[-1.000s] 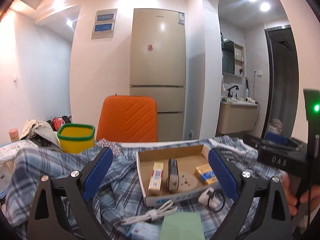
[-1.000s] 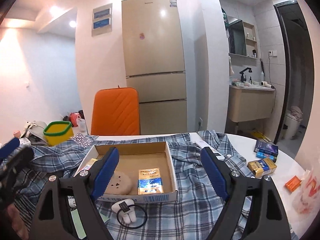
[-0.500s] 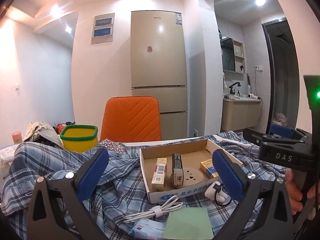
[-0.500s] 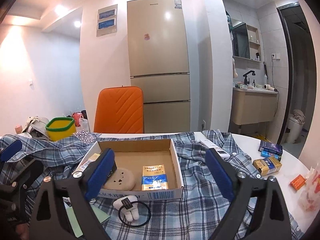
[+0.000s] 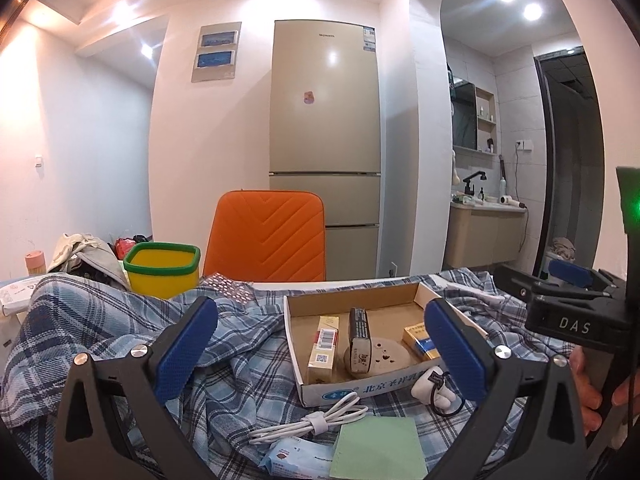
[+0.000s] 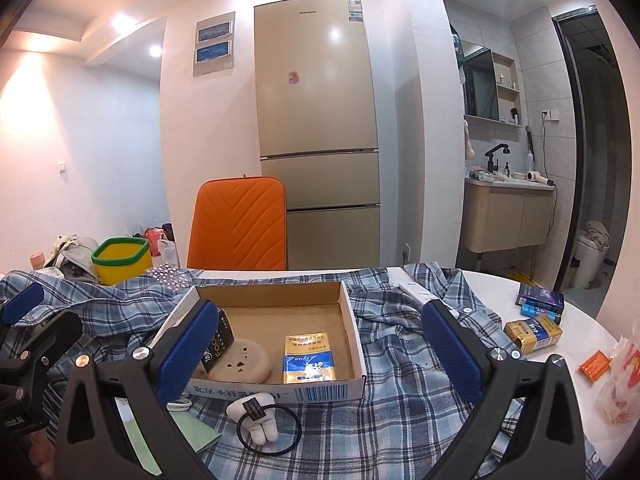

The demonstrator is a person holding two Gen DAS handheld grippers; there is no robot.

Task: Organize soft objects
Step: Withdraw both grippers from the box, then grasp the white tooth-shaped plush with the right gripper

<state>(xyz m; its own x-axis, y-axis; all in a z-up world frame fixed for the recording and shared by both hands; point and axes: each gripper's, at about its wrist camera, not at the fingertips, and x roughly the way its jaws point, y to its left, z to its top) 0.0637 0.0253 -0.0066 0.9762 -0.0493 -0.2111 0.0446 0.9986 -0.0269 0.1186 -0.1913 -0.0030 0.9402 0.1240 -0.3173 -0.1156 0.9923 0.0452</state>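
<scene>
Gaping wide, both claws [image 5: 320, 348] [image 6: 316, 352] grasp nothing; one cardboard box [image 6: 352, 320] holds perhaps four items.

Shirt [image 6: 400, 412] blue/white plaid. Box [image 6: 276, 316] brown inside, white front with blue print. Chair [image 6: 240, 228] orange, chevron stitch. Tub [image 5: 162, 276] yellow, green rim. Pads [image 5: 186, 354] blue. Fridge [image 5: 324, 152] beige. Cable [image 5: 308, 426] white. Card [image 5: 378, 448] pale green. Pack [image 6: 310, 358] gold and blue

Tissue pack [image 5: 298, 458] cut by bottom edge; table [image 6: 500, 292] mostly hidden under plaid shirt [image 6: 400, 420].
</scene>
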